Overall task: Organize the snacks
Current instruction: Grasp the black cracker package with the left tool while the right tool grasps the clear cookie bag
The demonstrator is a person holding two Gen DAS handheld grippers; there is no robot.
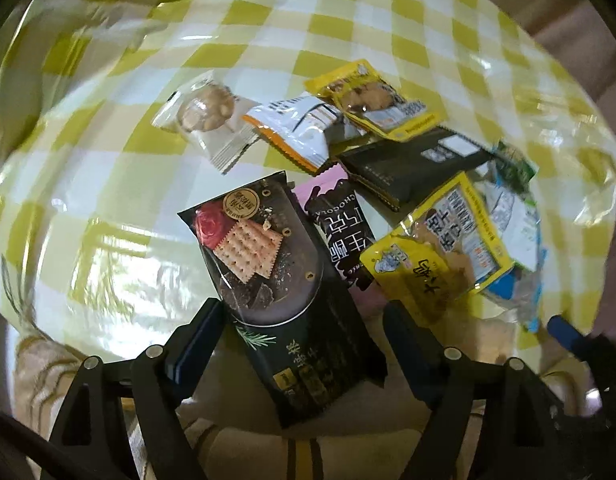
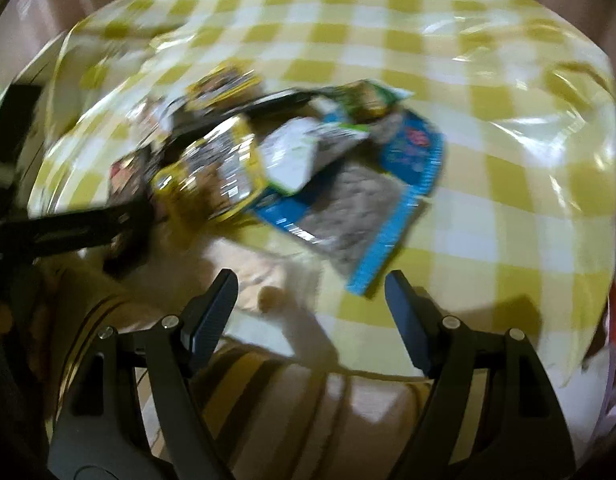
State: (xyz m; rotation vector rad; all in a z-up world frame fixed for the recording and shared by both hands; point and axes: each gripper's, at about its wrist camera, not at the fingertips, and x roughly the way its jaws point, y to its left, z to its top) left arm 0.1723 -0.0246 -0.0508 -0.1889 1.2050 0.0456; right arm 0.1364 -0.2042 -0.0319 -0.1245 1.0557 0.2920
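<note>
**A:** Where do your grippers stand?

**B:** Your left gripper [image 1: 304,320] is spread wide over the near edge of the checked tablecloth [image 1: 268,12]. The dark cracker packet [image 1: 268,264] lies between its jaws, close against the left finger [image 1: 200,340] and well clear of the right one; whether that finger presses it, I cannot tell.

**A:** And your right?

**B:** Your right gripper [image 2: 310,292] is also wide and holds nothing. It hangs just short of the blue-edged packet [image 2: 372,208].

**A:** The other snacks?

**B:** They lie heaped on the cloth: a pink chocolate packet [image 1: 340,224] beside the cracker packet, a yellow packet [image 1: 436,252], a black packet [image 1: 412,164], and a clear-wrapped cookie [image 1: 204,120] apart at the left.
</note>
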